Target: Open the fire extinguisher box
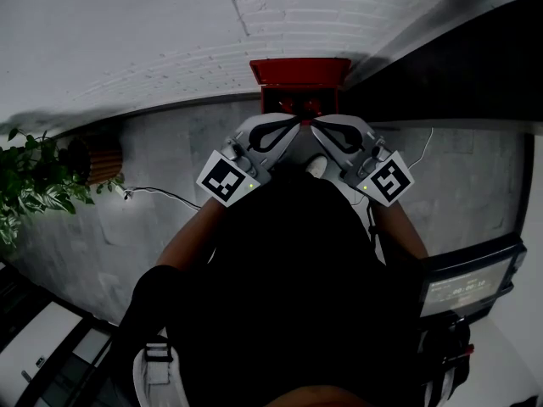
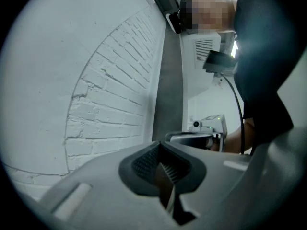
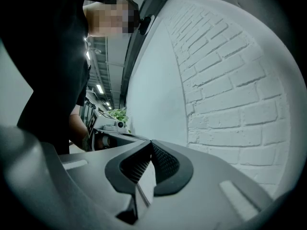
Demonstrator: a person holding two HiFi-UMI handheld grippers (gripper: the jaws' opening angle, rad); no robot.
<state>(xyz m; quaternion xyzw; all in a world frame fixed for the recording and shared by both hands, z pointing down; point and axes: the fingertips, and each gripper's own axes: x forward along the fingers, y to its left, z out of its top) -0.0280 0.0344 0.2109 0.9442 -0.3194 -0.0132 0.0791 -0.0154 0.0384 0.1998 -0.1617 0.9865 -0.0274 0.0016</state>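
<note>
The red fire extinguisher box (image 1: 299,72) stands on the floor against the white brick wall (image 1: 254,24), straight ahead of me. Its front is in shadow, so I cannot tell how its door stands. My left gripper (image 1: 293,125) and right gripper (image 1: 316,125) are held side by side just short of the box, tips nearly meeting, touching nothing. In the left gripper view the left gripper (image 2: 162,164) has its pads pressed together with nothing between them. The right gripper (image 3: 149,162) is likewise shut and empty in the right gripper view. Both of these views look along the brick wall (image 2: 110,104).
A leafy plant (image 1: 34,181) stands at the left, with a thin cable (image 1: 161,195) lying on the grey floor beside it. A dark wall panel (image 1: 458,66) rises right of the box. A dark device with a screen (image 1: 471,282) sits at the lower right.
</note>
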